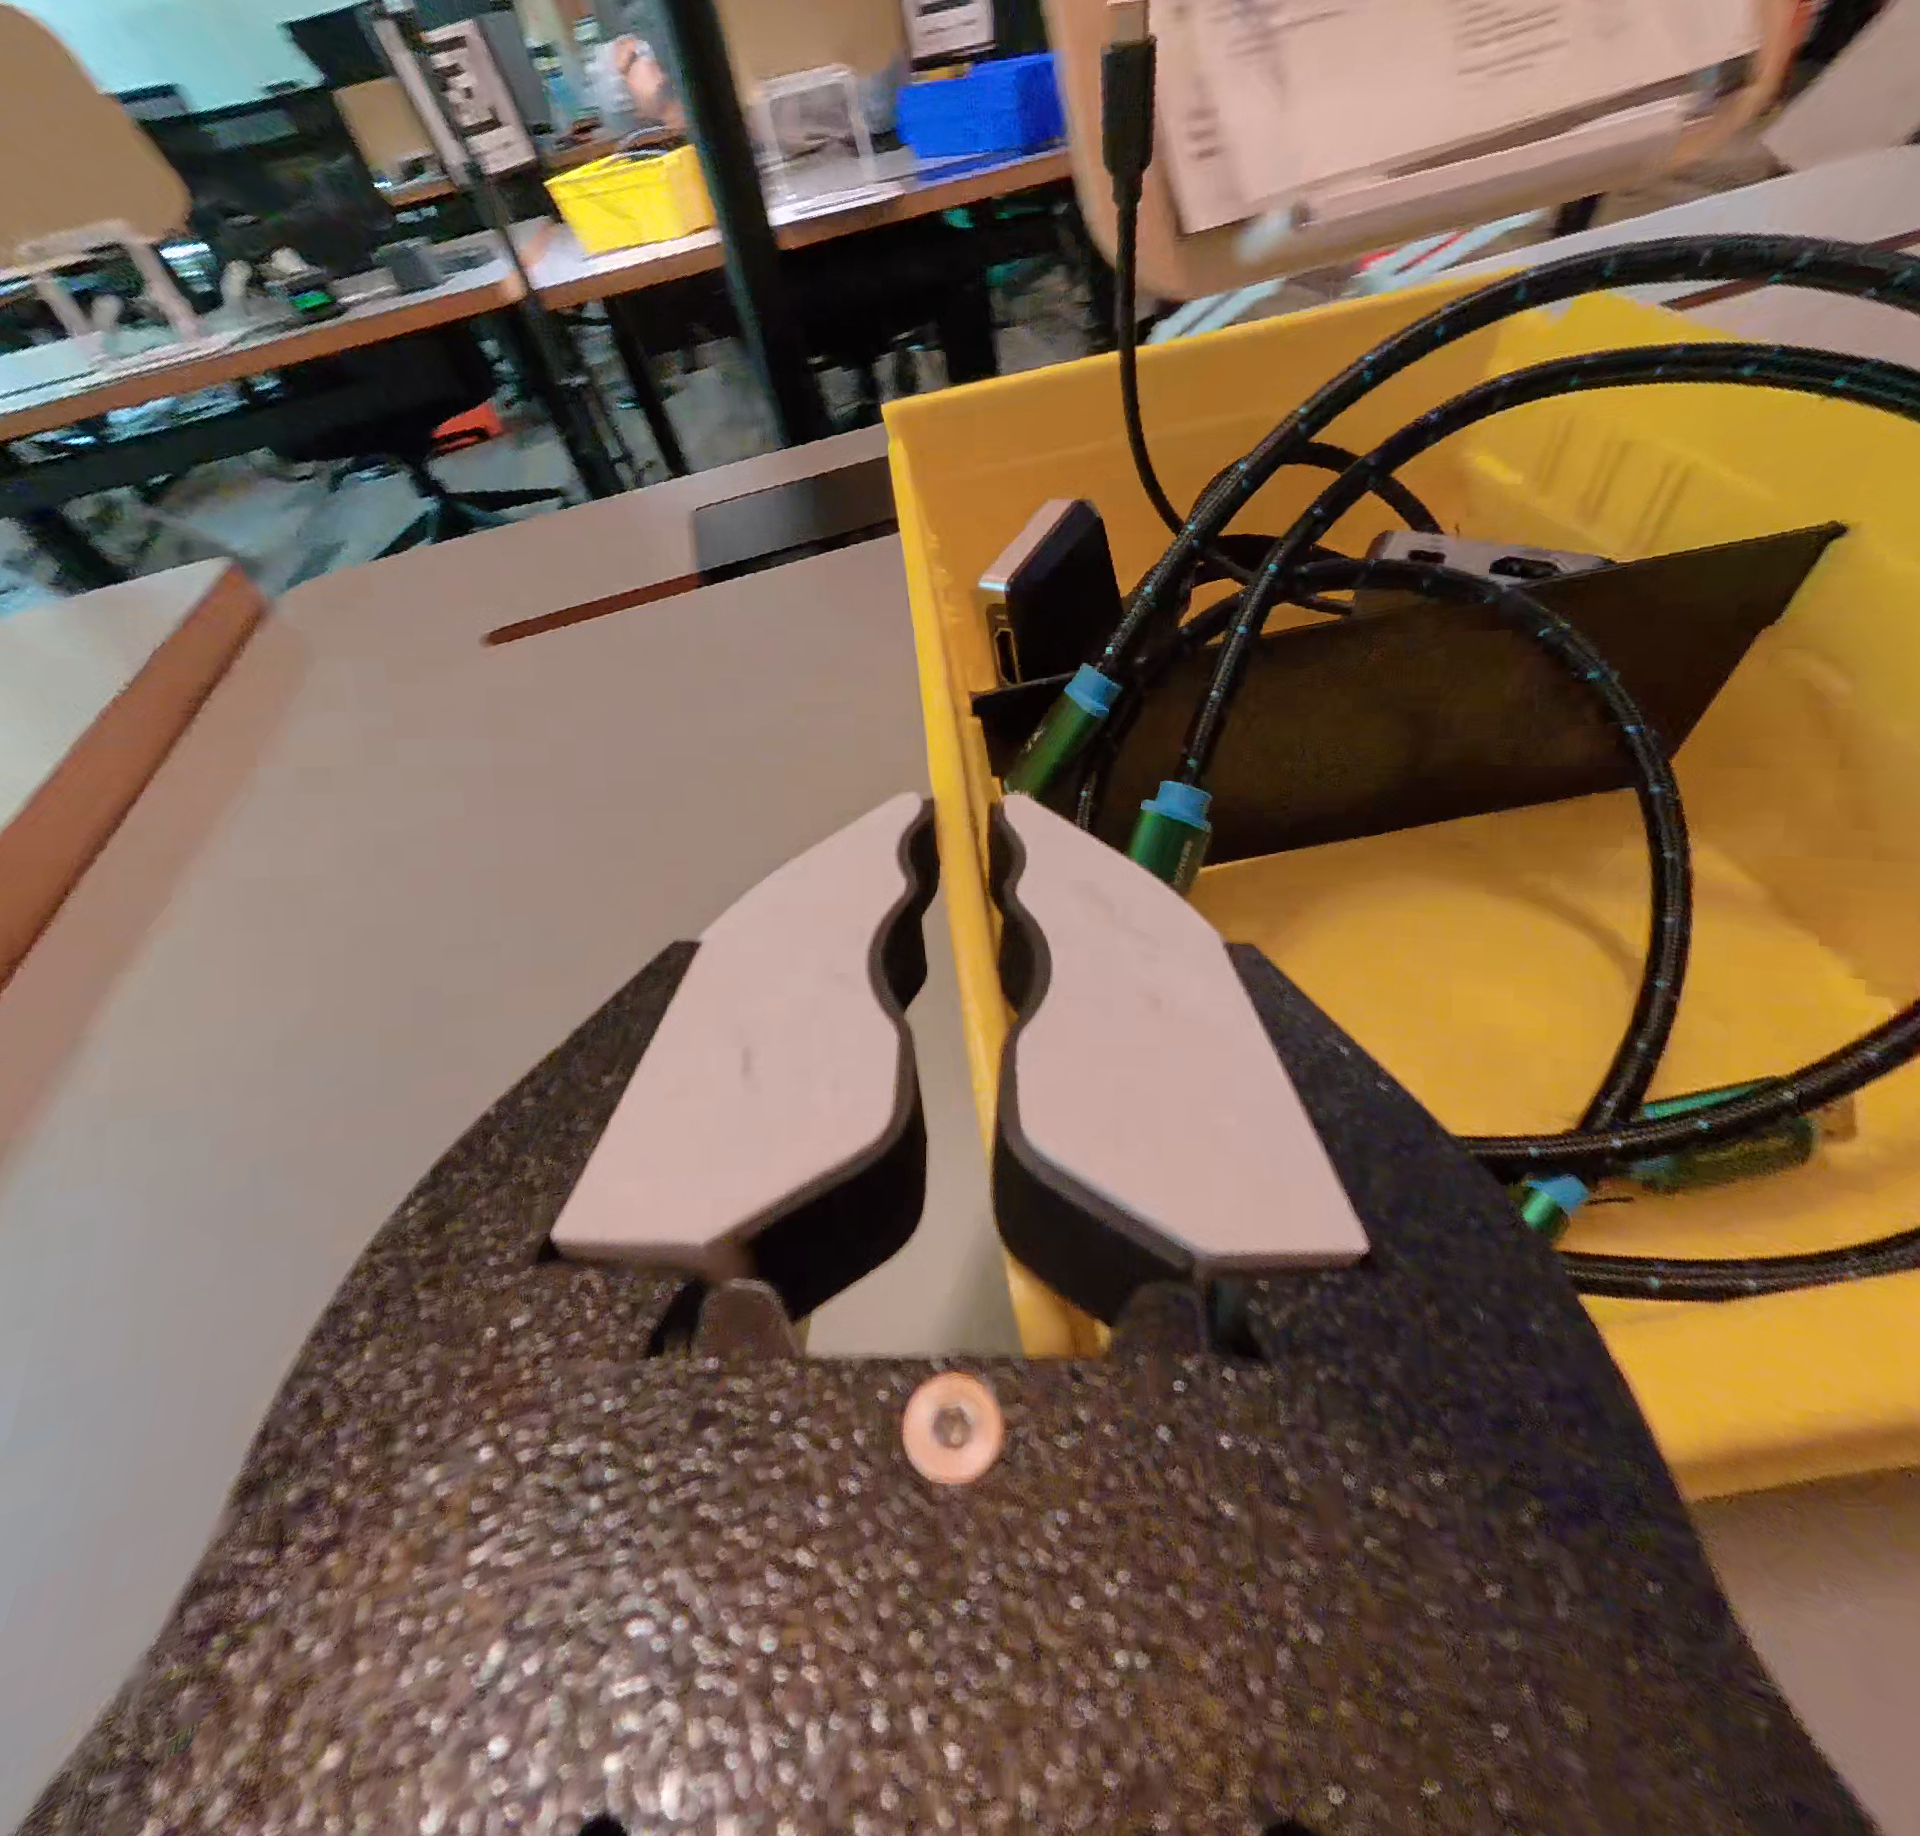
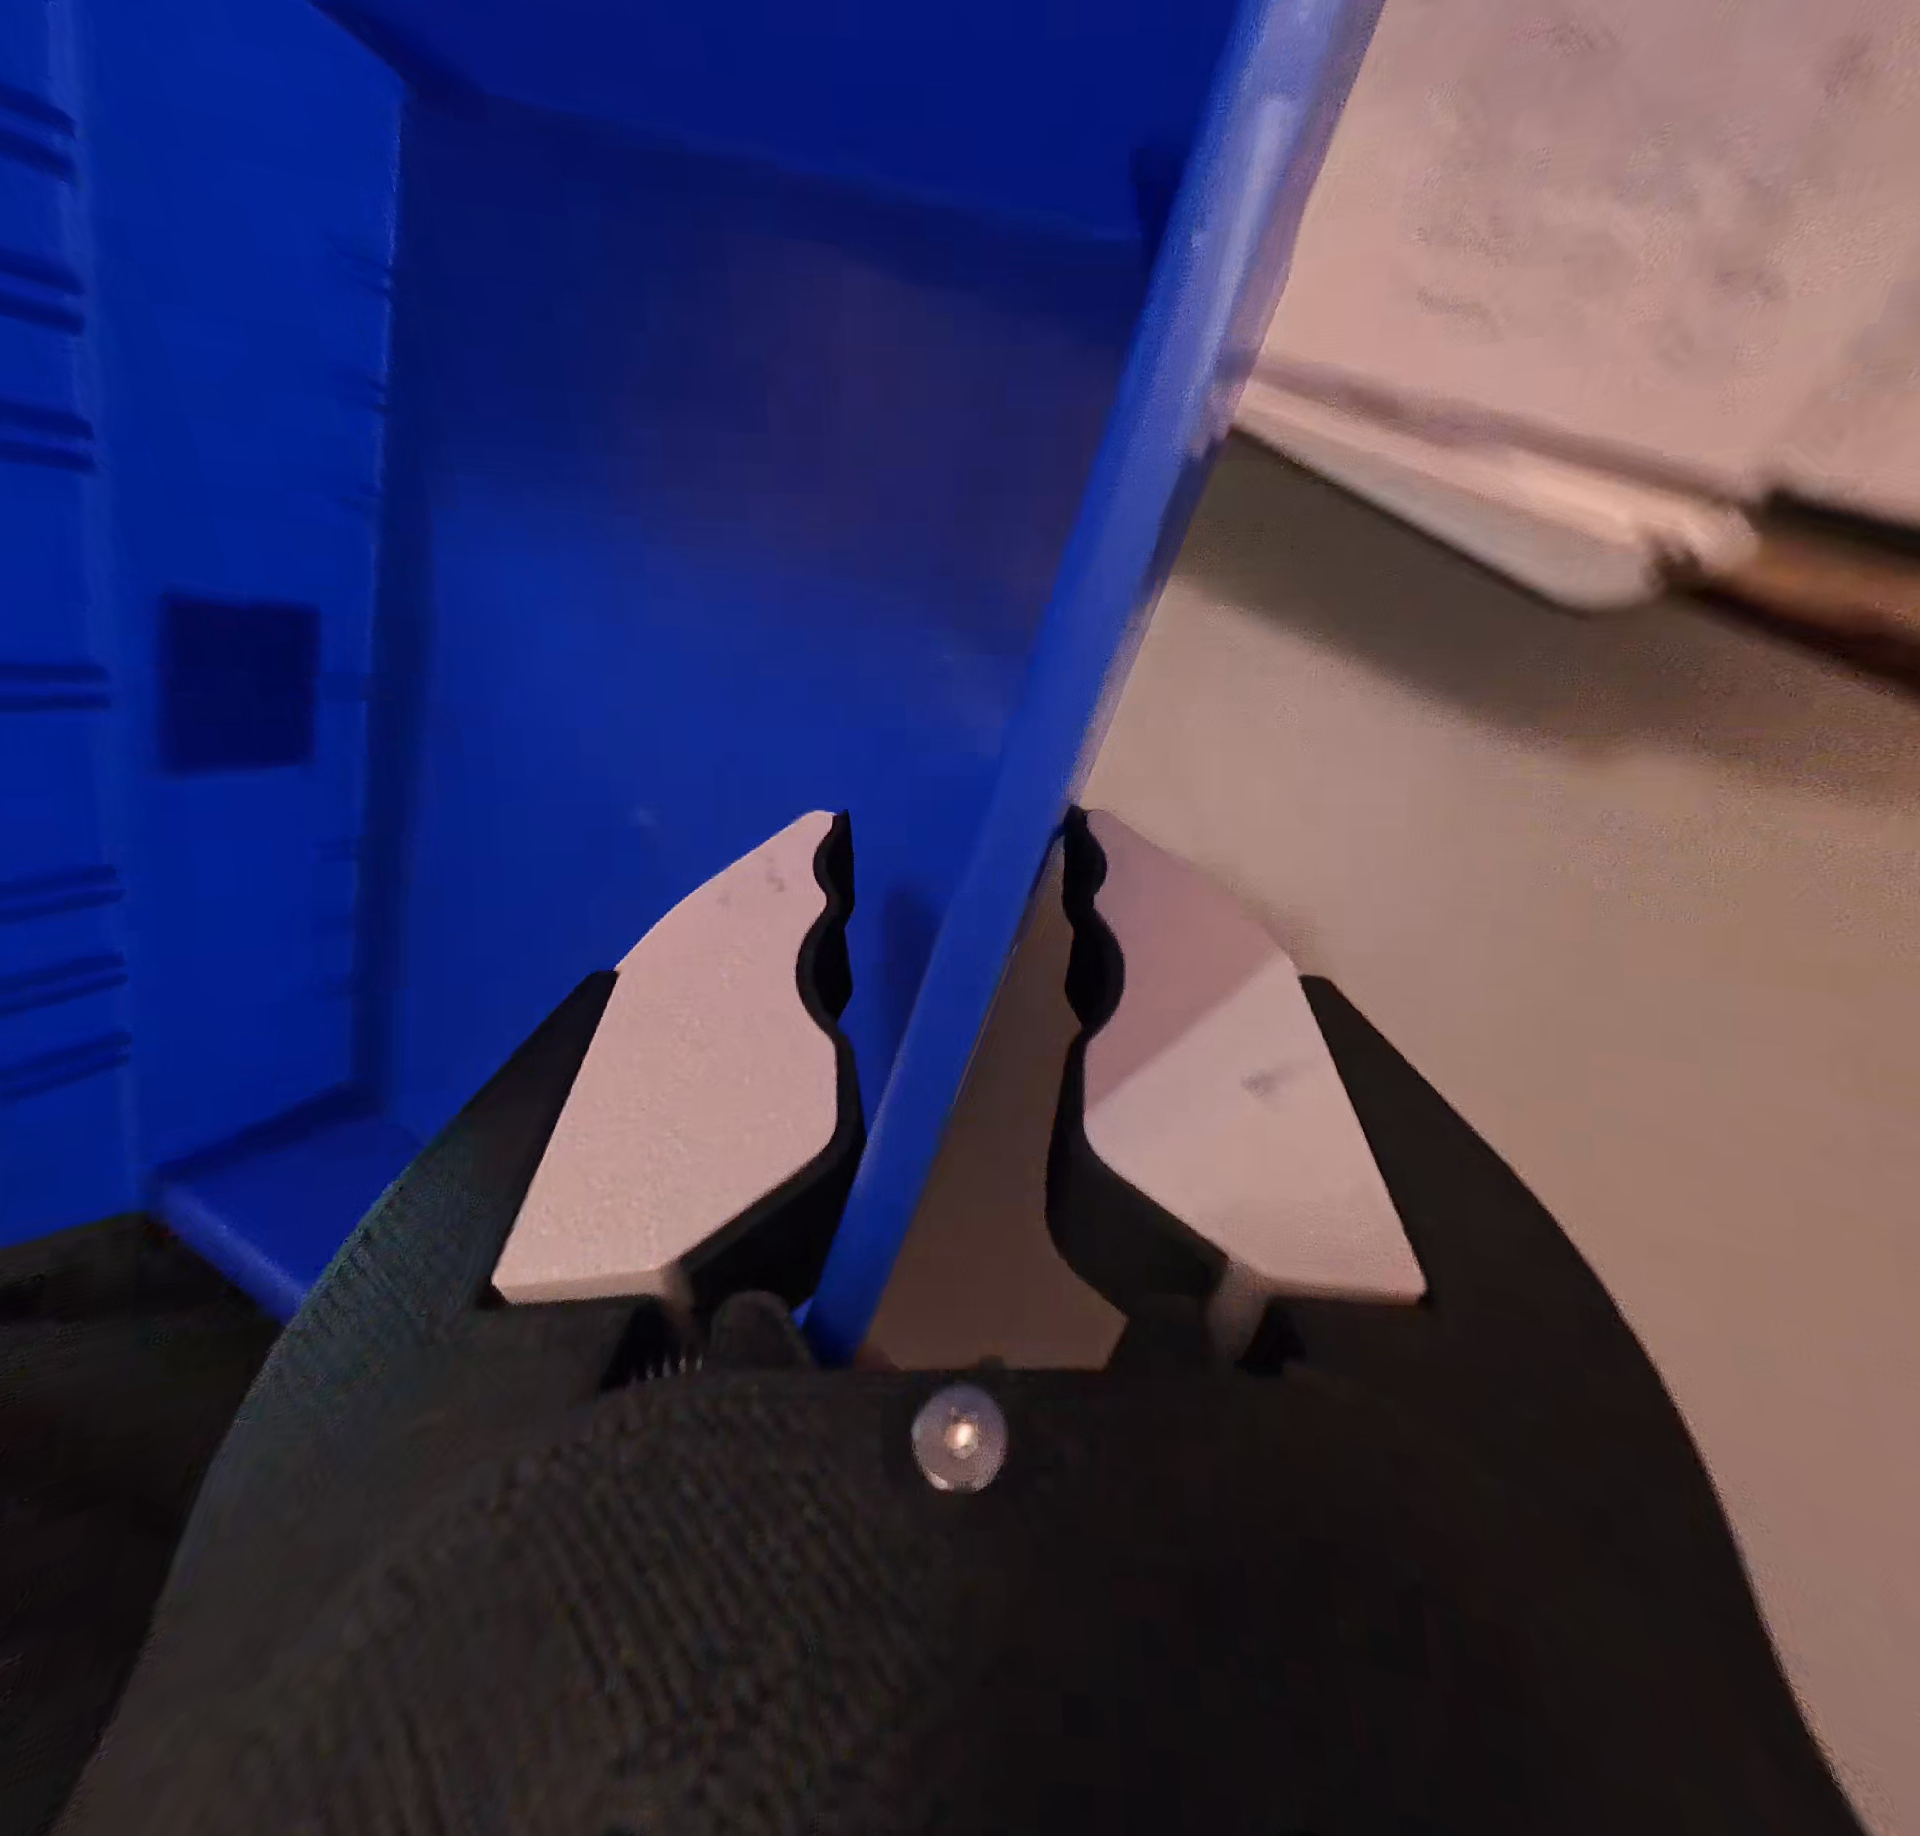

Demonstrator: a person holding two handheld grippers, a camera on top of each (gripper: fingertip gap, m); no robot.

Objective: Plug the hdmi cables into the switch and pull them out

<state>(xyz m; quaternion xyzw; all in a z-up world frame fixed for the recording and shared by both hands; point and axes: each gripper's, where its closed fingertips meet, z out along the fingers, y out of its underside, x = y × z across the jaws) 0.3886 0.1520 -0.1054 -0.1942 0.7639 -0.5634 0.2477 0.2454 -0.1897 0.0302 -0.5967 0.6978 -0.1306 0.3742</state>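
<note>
A yellow bin [image 1: 1039, 415] stands on a grey table and holds braided black HDMI cables [image 1: 1652, 747] with green plugs [image 1: 1169, 836]. A grey switch [image 1: 1049, 581] leans against the bin's left wall, and a second grey box with ports [image 1: 1475, 555] sits behind a black divider [image 1: 1455, 706]. No plug is in a port. My left gripper [image 1: 964, 820] is shut on the yellow bin's left wall. My right gripper [image 2: 958, 825] is closed around the side wall of a blue bin [image 2: 675, 436], whose inside looks empty.
A thin black cable with a small plug [image 1: 1127, 103] sticks up from the yellow bin. The grey tabletop [image 1: 468, 851] stretches to the left of it. Blurred paper sheets [image 1: 1403, 51] hang behind. Other workbenches with bins [image 1: 634, 191] stand farther back.
</note>
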